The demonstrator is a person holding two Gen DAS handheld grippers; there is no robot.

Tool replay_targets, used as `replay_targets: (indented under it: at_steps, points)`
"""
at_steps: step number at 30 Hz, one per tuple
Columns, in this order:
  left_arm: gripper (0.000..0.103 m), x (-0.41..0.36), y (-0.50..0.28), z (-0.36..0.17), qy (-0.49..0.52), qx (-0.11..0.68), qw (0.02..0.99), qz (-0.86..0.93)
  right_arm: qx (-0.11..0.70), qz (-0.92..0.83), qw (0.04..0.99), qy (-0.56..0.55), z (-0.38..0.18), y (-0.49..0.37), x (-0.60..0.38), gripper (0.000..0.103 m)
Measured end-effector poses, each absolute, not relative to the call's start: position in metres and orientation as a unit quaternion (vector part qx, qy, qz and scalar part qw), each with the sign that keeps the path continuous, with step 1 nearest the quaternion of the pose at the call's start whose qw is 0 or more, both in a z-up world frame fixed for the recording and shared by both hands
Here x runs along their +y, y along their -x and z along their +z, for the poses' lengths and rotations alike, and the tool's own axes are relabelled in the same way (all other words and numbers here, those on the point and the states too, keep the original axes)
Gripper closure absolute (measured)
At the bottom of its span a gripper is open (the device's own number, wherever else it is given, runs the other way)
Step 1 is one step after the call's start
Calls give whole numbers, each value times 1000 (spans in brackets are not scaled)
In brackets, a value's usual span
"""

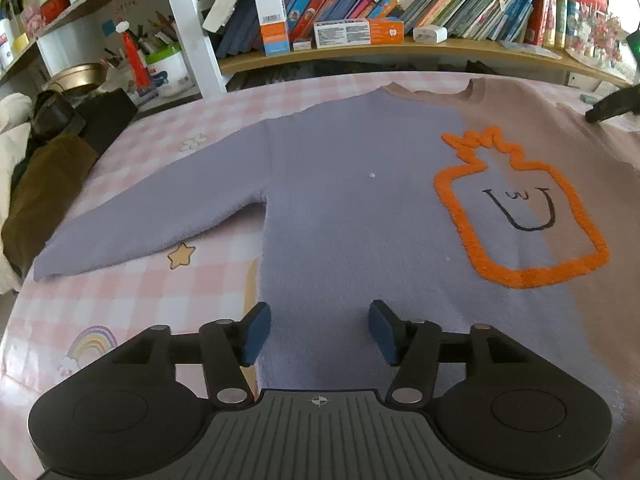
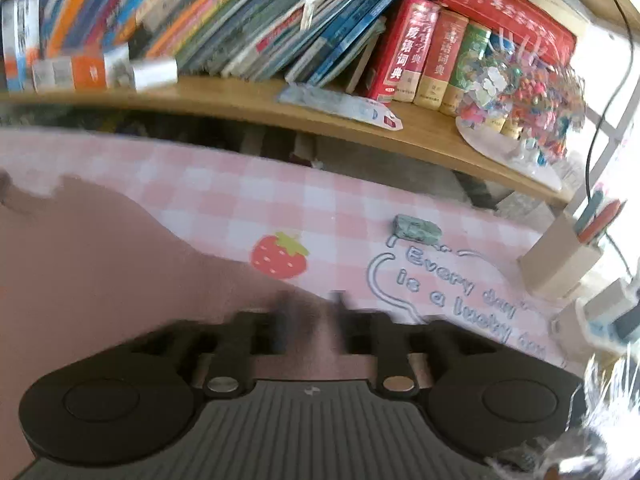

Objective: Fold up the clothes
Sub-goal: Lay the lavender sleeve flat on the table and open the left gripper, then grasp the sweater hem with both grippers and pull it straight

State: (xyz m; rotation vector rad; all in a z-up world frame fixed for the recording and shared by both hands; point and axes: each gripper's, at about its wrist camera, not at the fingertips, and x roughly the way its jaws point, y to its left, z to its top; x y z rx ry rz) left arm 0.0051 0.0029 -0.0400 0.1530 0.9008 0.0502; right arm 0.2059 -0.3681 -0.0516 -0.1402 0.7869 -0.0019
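One sweater (image 1: pixel 360 200) lies flat on the pink checked tablecloth (image 1: pixel 132 292) in the left wrist view, front side up, its neck pointing away toward the bookshelf (image 1: pixel 400 50) and its hem toward the camera, so its long axis runs from near to far. It is lavender on one half and tan on the other, with an orange outline design (image 1: pixel 516 216) on the chest, and one lavender sleeve (image 1: pixel 152 220) stretches out sideways and down to the left. The left gripper (image 1: pixel 320 330) hovers over the hem with its blue pads (image 1: pixel 256 332) spread apart, holding nothing. On the shelf at far left a white jar (image 1: pixel 168 68) holds pencils. In the right wrist view, which is blurred, the tan half of the sweater lies under the right gripper (image 2: pixel 312 316); I cannot tell how its fingers stand. A printed strawberry (image 2: pixel 280 256) shows just beside the cloth's edge.
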Motion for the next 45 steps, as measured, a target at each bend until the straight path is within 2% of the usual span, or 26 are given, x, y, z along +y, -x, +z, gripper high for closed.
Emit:
replay_targets:
  at_steps: [1, 6, 15, 19, 21, 23, 25, 27, 45]
  points:
    - [46, 3, -4, -39, -75, 433, 898, 25, 372, 12, 927, 44, -44, -197, -370, 48]
    - [46, 10, 4, -28, -62, 412, 909, 30, 364, 63, 929, 3, -24, -135, -369, 48]
    - [46, 35, -6, -35, -41, 425, 903, 34, 423, 63, 904, -27, -37, -27, -338, 50]
    - [47, 41, -11, -42, -20, 429, 903, 25, 444, 38, 895, -36, -48, -4, -327, 55]
    - [52, 44, -13, -43, -4, 429, 903, 17, 442, 30, 896, -29, -48, -3, -323, 62]
    - [64, 47, -15, -44, 10, 428, 904, 8, 440, 23, 897, -23, -49, -4, -321, 80]
    - [83, 48, -17, -43, 14, 427, 904, 5, 438, 25, 898, -21, -50, -5, -321, 87]
    - [93, 50, -21, -44, 9, 423, 906, 15, 437, 30, 899, -19, -50, -9, -319, 92]
    - [94, 70, -66, -45, -19, 414, 910, 16, 420, 10, 908, -8, -52, -43, -285, 93]
